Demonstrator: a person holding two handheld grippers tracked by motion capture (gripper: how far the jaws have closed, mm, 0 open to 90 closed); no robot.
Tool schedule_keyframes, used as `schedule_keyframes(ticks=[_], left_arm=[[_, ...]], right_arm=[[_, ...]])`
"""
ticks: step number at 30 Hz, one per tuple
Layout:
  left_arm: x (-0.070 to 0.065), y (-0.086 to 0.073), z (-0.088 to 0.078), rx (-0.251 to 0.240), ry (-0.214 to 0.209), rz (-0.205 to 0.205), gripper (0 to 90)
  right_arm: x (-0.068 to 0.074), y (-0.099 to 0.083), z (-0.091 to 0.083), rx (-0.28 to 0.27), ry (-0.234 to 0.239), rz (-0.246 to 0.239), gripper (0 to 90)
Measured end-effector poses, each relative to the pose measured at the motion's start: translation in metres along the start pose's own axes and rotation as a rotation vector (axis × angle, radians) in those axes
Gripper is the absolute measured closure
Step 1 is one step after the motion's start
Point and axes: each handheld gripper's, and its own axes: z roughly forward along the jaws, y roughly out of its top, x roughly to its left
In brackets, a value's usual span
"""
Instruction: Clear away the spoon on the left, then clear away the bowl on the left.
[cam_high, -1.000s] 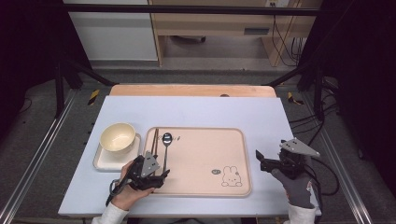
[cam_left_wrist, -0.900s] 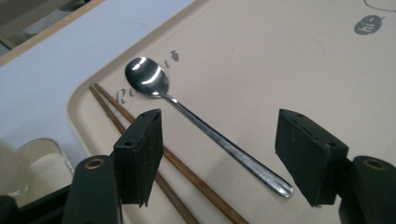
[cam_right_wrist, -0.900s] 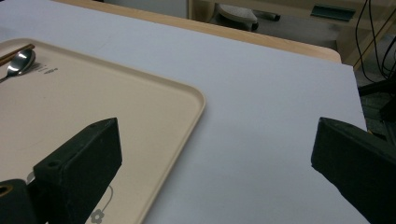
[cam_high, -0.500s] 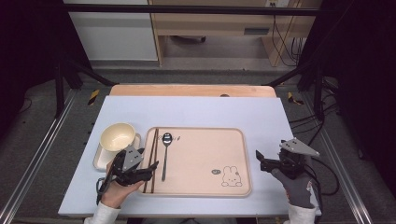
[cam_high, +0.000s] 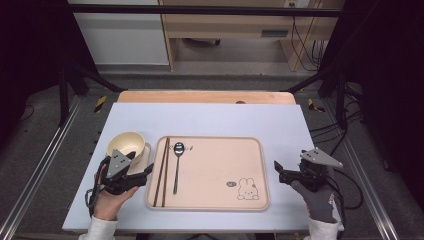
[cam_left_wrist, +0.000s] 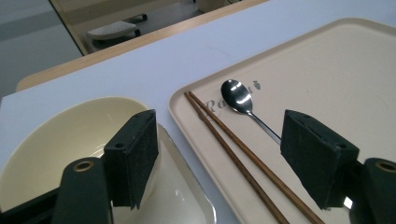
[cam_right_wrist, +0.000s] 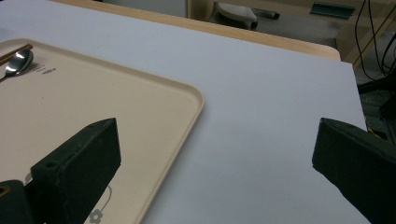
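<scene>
on the white desk (cam_high: 210, 117), a beige tray (cam_high: 215, 200) bearing chopsticks (cam_high: 162, 171) beside a spoon (cam_high: 177, 165); left of it a bowl (cam_high: 125, 142); left tongs (cam_high: 141, 173) near chopsticks, just opening, empty; right tongs (cam_high: 278, 171) wide apart, empty.

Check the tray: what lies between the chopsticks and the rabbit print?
In the high view, the spoon lies just right of the chopsticks; from there to the rabbit print the tray is bare, save a small mark beside the rabbit.
</scene>
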Motion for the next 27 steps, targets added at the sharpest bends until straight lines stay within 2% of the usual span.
schedule_keyframes(ticks=[12,25,27], left_arm=[[0.032,-0.001,-0.018,-0.042,0.094,-0.102,26.3],[0.060,-0.004,-0.021,-0.027,0.169,-0.167,24.8],[0.066,-0.006,-0.022,-0.021,0.199,-0.175,24.7]], right_arm=[[0.001,0.000,0.003,0.016,0.018,0.015,0.8],[0.001,-0.001,0.003,0.010,0.005,0.018,2.9],[0.001,-0.001,0.004,0.014,0.004,0.014,3.0]])
